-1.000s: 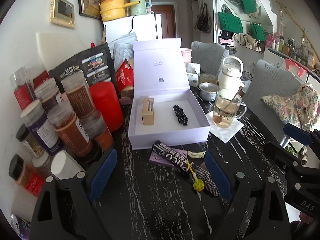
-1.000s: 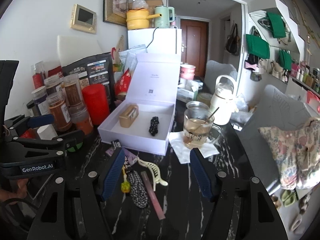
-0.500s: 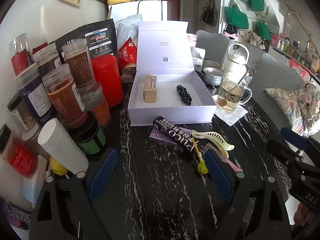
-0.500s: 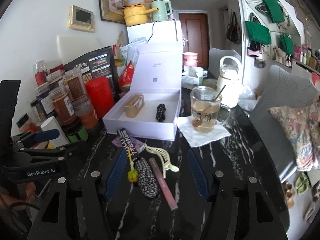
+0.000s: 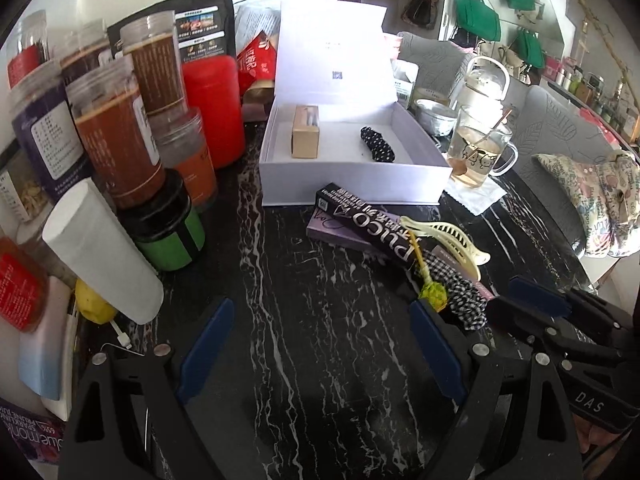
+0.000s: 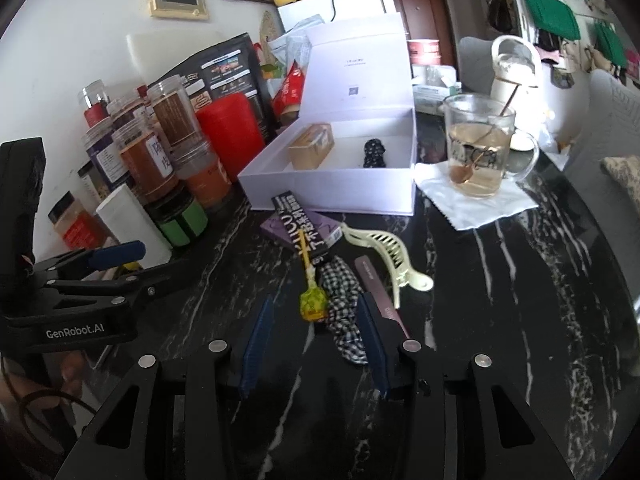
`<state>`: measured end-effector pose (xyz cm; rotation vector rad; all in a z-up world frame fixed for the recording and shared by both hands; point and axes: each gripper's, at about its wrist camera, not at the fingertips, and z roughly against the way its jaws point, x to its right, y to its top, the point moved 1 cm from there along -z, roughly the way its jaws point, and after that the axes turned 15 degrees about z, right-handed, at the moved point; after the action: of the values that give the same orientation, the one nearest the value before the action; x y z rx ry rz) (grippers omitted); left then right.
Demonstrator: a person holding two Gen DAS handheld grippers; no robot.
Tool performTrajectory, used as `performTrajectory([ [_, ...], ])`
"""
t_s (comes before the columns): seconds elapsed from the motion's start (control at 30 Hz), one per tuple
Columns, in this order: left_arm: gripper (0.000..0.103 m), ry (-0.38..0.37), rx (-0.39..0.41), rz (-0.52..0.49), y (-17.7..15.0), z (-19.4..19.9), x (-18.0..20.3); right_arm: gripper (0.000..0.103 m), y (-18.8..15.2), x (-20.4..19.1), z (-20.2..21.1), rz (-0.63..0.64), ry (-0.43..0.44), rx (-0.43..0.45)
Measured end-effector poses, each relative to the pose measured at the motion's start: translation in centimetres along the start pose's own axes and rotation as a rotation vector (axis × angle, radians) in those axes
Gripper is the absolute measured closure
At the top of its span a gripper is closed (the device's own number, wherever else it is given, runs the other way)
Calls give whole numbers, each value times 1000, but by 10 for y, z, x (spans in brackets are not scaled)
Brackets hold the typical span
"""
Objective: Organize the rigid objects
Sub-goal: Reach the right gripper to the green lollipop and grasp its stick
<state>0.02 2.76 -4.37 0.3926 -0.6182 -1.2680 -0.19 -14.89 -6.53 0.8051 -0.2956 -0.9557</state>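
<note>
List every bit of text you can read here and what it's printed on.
"PUCO": the long black box lying in front of the white box.
"GenRobot.AI": the left gripper body.
"DAS": the right gripper body.
Jar labels, the black bag and the white box's lid print: too small to read.

Black-and-white checked scrunchie (image 6: 343,312); yellow-green lollipop (image 6: 313,305); cream hair claw (image 6: 390,256).
</note>
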Motion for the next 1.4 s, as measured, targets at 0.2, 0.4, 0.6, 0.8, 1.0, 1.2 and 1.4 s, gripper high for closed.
performTrajectory([
  [0.2, 13, 10, 6, 10, 3, -4, -11, 60, -3, -8, -23, 10, 56, -38],
  [0.4, 13, 0, -2, 51, 7, -13, -18, 60, -5, -6, -48, 26, 28, -105],
  [0.6, 13, 8, -5, 58, 13, -19, -22, 60, -1, -8, -66, 58, -14, -153],
  [0.8, 13, -5, -6, 67, 15, -21, -23, 80, 0, -12, -72, 99, -60, -160],
  [1.0, 13, -39, -36, 53, 12, -28, -12, 80, -1, -13, -52, 146, -70, -127],
  [1.2, 13, -59, -33, 38, 8, -27, 4, 80, -7, 3, -26, 86, -103, -107],
  [1.4, 13, -62, -5, 36, 12, -28, 24, 80, -12, 21, -8, 45, -143, -87],
])
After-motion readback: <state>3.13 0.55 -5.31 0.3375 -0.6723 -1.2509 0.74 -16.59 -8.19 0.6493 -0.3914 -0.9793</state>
